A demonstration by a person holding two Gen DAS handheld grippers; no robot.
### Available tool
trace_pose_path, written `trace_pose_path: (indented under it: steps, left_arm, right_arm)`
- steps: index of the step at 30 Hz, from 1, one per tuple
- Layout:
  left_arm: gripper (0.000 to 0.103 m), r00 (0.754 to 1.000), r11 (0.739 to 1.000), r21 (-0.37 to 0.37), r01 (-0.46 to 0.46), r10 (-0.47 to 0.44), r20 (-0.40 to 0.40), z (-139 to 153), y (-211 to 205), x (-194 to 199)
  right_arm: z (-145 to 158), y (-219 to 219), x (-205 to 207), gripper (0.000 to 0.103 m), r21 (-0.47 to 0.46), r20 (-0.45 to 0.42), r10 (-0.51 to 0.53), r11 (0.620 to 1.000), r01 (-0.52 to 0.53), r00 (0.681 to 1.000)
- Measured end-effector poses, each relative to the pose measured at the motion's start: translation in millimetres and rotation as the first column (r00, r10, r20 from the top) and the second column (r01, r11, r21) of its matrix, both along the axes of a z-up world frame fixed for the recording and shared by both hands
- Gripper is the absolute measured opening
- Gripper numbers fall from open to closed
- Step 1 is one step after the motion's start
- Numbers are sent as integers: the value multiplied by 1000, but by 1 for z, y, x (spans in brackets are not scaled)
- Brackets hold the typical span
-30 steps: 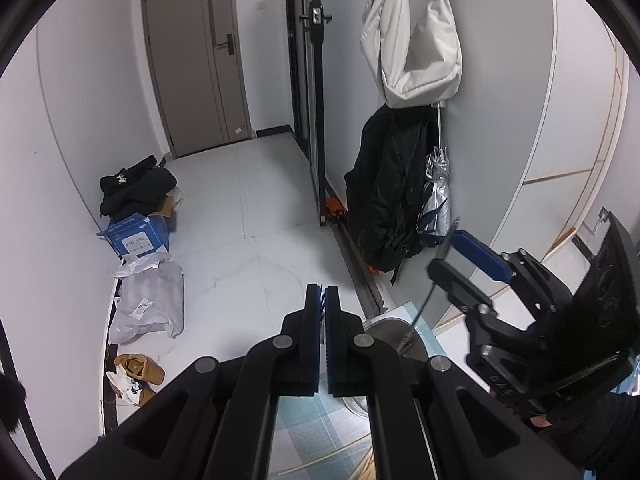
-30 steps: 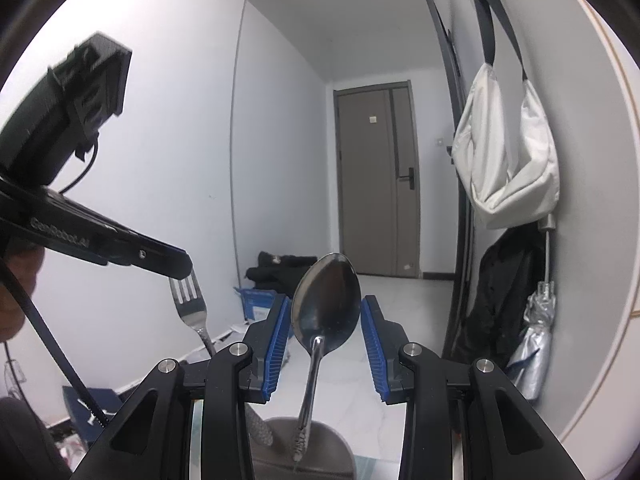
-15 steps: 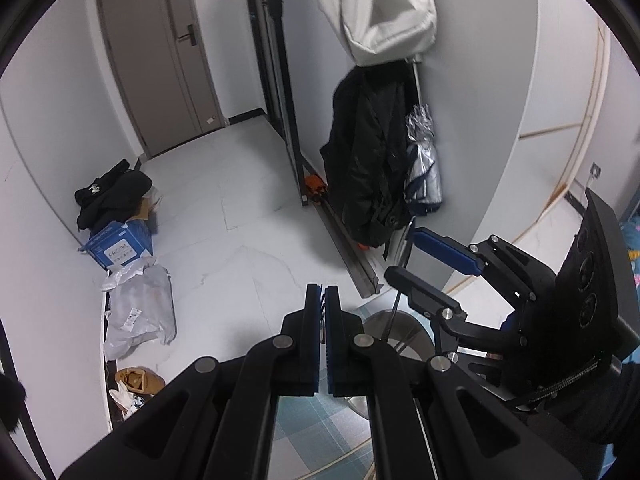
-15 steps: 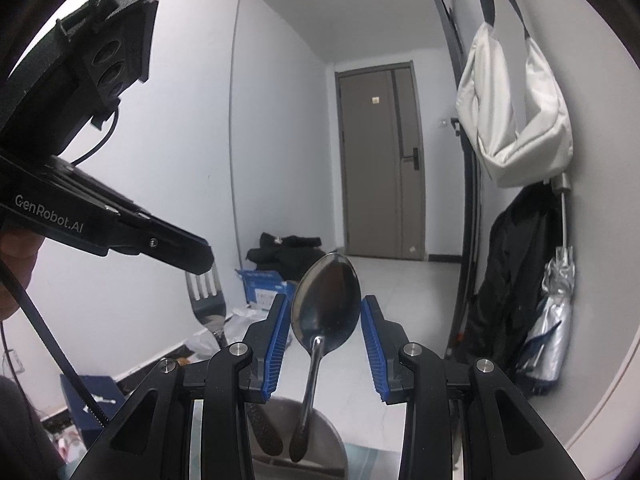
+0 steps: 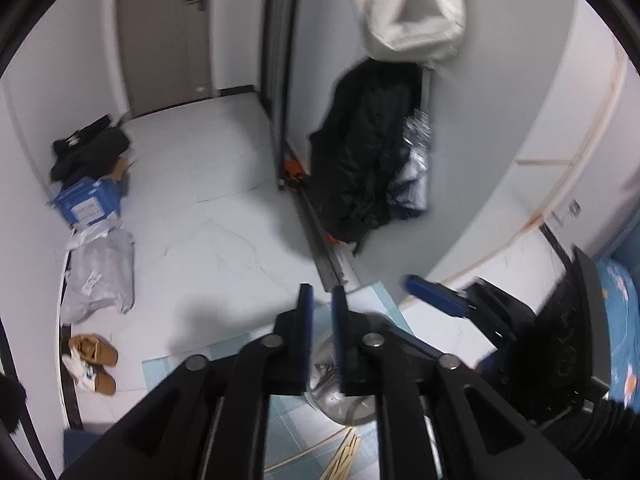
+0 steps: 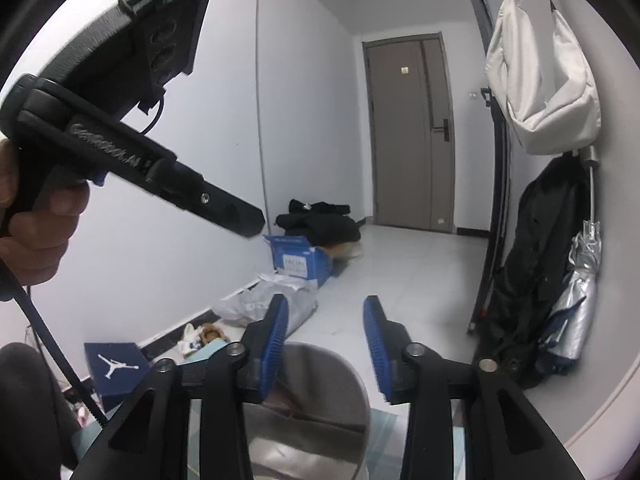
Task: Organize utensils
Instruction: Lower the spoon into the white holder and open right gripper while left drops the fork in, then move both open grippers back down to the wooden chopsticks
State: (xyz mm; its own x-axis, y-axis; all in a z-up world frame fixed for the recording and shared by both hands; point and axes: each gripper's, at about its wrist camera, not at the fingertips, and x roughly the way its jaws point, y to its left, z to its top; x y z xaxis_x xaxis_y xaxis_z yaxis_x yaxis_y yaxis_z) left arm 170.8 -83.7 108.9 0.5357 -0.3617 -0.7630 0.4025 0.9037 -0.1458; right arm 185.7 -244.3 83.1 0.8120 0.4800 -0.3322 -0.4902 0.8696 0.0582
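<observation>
A steel utensil cup (image 5: pixel 340 396) stands on a blue checked cloth (image 5: pixel 288 424), just below my left gripper (image 5: pixel 320 304), whose jaws stand a narrow gap apart and hold nothing. In the right wrist view the cup (image 6: pixel 320 396) sits right under my right gripper (image 6: pixel 325 320), which is open and empty. Something metallic lies inside the cup, blurred. The right gripper also shows in the left wrist view (image 5: pixel 436 300). The left gripper shows at upper left of the right wrist view (image 6: pixel 252 220). Wooden chopsticks (image 5: pixel 344 456) lie on the cloth near the cup.
The table edge drops to a white tiled floor (image 5: pixel 208 220). On the floor are a blue box (image 5: pixel 88 204), a grey bag (image 5: pixel 100 276) and shoes (image 5: pixel 92 360). A black coat (image 5: pixel 360 168) and a white bag (image 5: pixel 412 8) hang on the wall to the right.
My right gripper has opened and the spoon it held is gone from its jaws. The fork is gone from the left gripper, whose jaws have parted slightly. Both grippers tilted down toward the cup.
</observation>
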Motion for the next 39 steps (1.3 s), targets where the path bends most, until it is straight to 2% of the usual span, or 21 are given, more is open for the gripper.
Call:
trace_pose_path:
  steps: [2,4,6,8,15,17,24,30,35,39]
  left_arm:
    - [16,999,998,-26,-52,52,-4,1,9,-2]
    - [28,993,992,-50,-118,119,11,4,20,-7]
    - [50,985,985,-62,-163,165,44,6,26,-15]
    - [60,973,976,-58,-209,213,93,9,31,-26]
    - [80,940,955,-75,-288,296,170,9,34,-59]
    - [83,926,947,-78,-313,322,195,9,34,-71]
    - [98,887,930,-84,-356,365,283,9,38,-105]
    - [102,855,913,-106,-393,406,322,2,43,-128]
    - [102,841,895,-139,-423,445,308,-13,53,-144]
    - [102,841,874,-194,-446,483,243,-32,64,-150]
  right_arm:
    - [3,-5,-5,46,4,-4,-7,1000,7,1000]
    - [5,-8,-10,52,5,-10,-13,1000,13,1000]
    - [8,-10,-20,56,0,-8,-26,1000,26,1000]
    - [12,-10,-29,58,-5,-6,-37,999,37,999]
    - [22,-10,-59,74,-5,6,-70,998,70,998]
    - [24,-9,-65,77,5,0,-82,997,82,997]
    - [29,4,-94,78,34,-30,-69,997,70,997]
    - [27,16,-116,82,42,-45,-65,997,67,997]
    - [21,24,-130,83,40,-71,-78,996,81,994]
    - [12,30,-137,84,21,-110,-102,994,105,989]
